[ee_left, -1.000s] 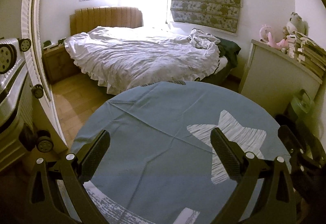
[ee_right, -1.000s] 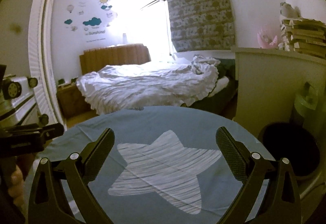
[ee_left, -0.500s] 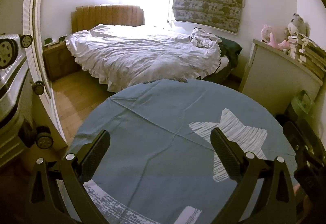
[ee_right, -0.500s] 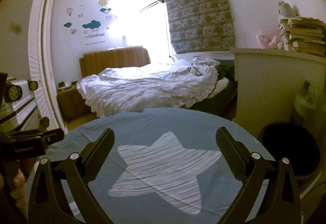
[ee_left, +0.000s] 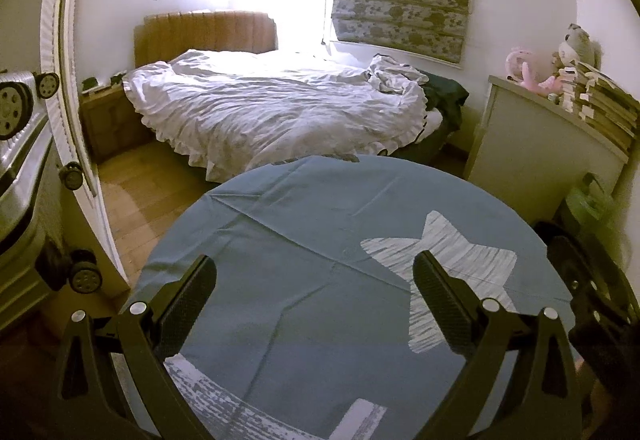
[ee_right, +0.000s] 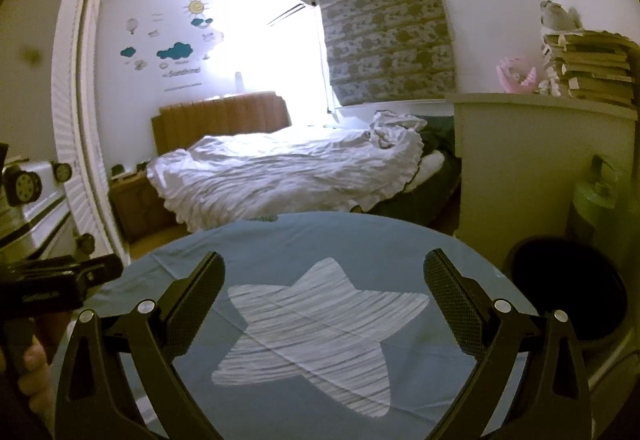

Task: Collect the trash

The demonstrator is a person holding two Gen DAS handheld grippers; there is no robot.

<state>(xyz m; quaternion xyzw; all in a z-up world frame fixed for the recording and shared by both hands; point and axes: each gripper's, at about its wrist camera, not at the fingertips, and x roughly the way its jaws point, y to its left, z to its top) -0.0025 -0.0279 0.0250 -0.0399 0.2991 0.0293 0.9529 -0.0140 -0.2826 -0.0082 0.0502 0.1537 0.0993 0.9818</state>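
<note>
Holding the left tongs (ee_left: 312, 262) spread wide over the blue surface (ee_left: 300, 208), just left of the star (ee_left: 440, 268), with nothing between them. Holding the right tongs (ee_right: 324, 258) spread just as wide, straight above the star, likewise pinching nothing. Gripping the left handle (ee_right: 52, 288) with a hand (ee_right: 32, 372), well left of the star in the right view.

Hardly moved from a second ago: tipped the left view up a touch, showing more floor (ee_left: 152, 192) beyond the star; kept the right view almost where it was. No closing, no reaching, no pick.

Looking for trash around the star and finding none: only bare blue fabric, creases, and pale print patches (ee_left: 208, 392) nearer than the star. Cannot say where the trash is; out of view in both pictures, or already gone. Judged from that: either finished with this surface or about to turn elsewhere to search.

Right of the star and lower, beside the surface: a dark bin (ee_right: 568, 292), open-topped, contents too dark to tell. Behind it a green jug (ee_right: 596, 208) against a pale cabinet (ee_right: 520, 160), with stacked books (ee_right: 588, 68) on top. Far beyond the star: an unmade bed (ee_left: 272, 112) under a white cover. Worth checking the floor between star and bed next, though nothing like litter shows there
</note>
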